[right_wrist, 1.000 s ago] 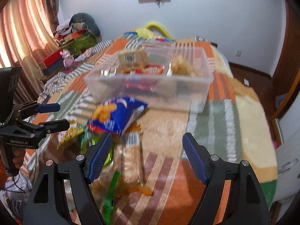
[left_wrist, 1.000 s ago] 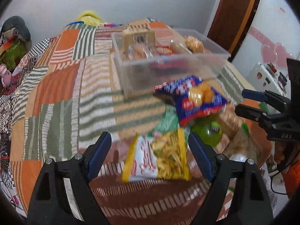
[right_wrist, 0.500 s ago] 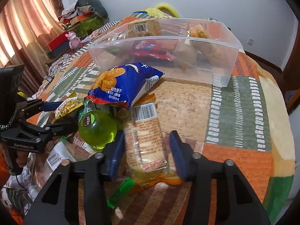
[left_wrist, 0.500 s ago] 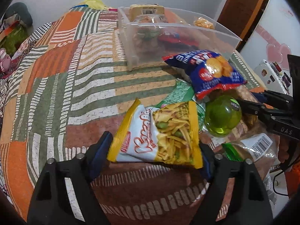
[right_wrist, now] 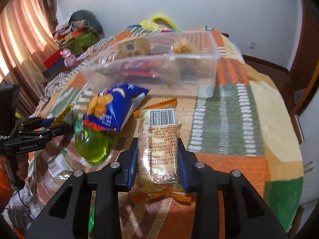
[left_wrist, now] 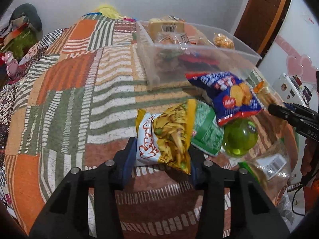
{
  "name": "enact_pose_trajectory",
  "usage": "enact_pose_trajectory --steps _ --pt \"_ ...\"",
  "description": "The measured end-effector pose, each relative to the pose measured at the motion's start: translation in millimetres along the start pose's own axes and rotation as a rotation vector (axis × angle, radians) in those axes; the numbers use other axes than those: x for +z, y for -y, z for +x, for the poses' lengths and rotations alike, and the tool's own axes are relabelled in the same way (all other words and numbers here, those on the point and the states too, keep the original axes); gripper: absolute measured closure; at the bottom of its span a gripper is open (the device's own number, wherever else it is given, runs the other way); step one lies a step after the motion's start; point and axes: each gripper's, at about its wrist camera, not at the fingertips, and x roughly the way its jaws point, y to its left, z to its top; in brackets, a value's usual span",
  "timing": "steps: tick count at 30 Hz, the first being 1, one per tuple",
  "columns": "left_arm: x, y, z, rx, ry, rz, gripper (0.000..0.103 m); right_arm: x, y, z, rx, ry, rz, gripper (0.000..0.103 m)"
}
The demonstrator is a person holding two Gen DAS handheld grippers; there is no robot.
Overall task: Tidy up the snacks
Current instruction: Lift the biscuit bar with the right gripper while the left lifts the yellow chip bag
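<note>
My left gripper (left_wrist: 162,155) is shut on a yellow-and-white bag of fries snacks (left_wrist: 167,137) and holds it off the bedspread. My right gripper (right_wrist: 157,159) is shut on an orange-edged clear biscuit pack (right_wrist: 158,147) with a barcode, also lifted. A clear plastic bin (left_wrist: 201,63) with several snacks inside stands beyond both; it also shows in the right wrist view (right_wrist: 155,67). A blue chips bag (left_wrist: 227,95), a green round bottle (left_wrist: 240,137) and a green packet (left_wrist: 205,129) lie in a pile between the grippers.
A patchwork bedspread (left_wrist: 65,91) covers the surface. More clear wrapped packs (left_wrist: 269,169) lie at the near right. A wooden door (left_wrist: 265,14) stands behind the bin. Curtains (right_wrist: 22,39) and clutter sit at the far left in the right wrist view.
Both grippers came down onto the pile and closed. The left took the fries bag, the right took the biscuit pack, and both packs are now raised.
</note>
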Motion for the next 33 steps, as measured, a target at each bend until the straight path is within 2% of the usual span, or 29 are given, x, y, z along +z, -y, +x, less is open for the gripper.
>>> enact_pose_trajectory --steps 2,3,5,6,9,17,24,33 --pt "7 -2 -5 0.003 0.012 -0.013 0.067 3 2 -7 -0.013 0.027 0.001 0.071" --pt "10 -1 -8 -0.001 0.021 -0.016 0.075 6 3 -10 -0.015 0.037 0.002 0.071" --pt "16 0 -13 -0.005 0.038 -0.017 0.082 12 4 -16 -0.021 0.063 0.006 0.071" --pt "19 1 -15 -0.012 0.048 -0.017 0.089 14 5 -19 -0.024 0.074 0.007 0.071" --pt "26 4 -17 -0.001 0.065 0.003 0.095 24 6 -25 -0.024 0.11 0.016 0.071" --pt "29 3 -18 0.017 0.071 -0.008 0.099 30 4 -29 -0.021 0.144 0.024 0.071" --pt "38 -5 -38 0.011 0.108 -0.036 0.099 37 7 -36 -0.016 0.169 0.039 0.071" --pt "68 15 -71 0.009 0.197 0.033 0.099 54 3 -41 -0.023 0.204 0.015 0.071"
